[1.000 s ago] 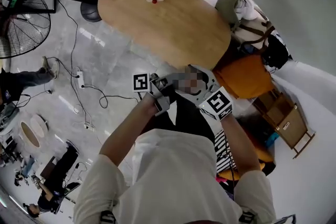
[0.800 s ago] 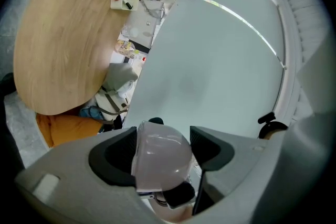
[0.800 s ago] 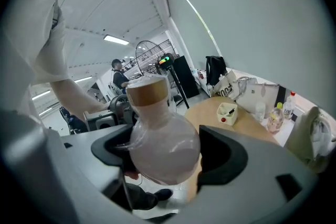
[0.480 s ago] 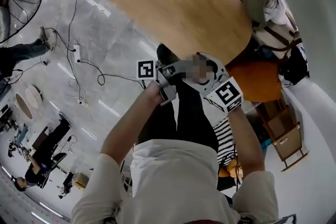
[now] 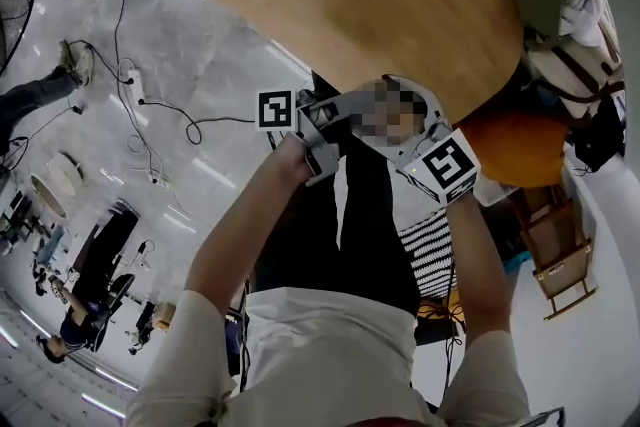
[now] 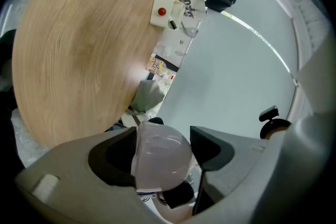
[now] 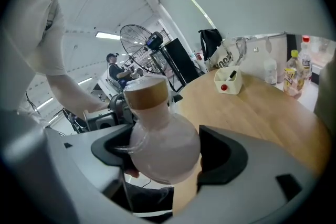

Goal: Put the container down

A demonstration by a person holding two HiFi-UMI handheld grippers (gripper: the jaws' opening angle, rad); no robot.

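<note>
Container (image 7: 157,136), a cloudy round flask with a tan cap (image 7: 148,93), is up in the air: my right tongs (image 7: 167,152) clamp its belly and my left tongs (image 6: 161,152) clamp its bottom end. Just behind is the wooden table (image 5: 330,5), and far on it I see a white box (image 7: 229,81).

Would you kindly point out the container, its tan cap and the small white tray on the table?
container (image 7: 164,153): right gripper view, on its rounded frosted body.
tan cap (image 7: 147,93): right gripper view, on its side.
white tray (image 7: 233,85): right gripper view, on its front wall.
</note>
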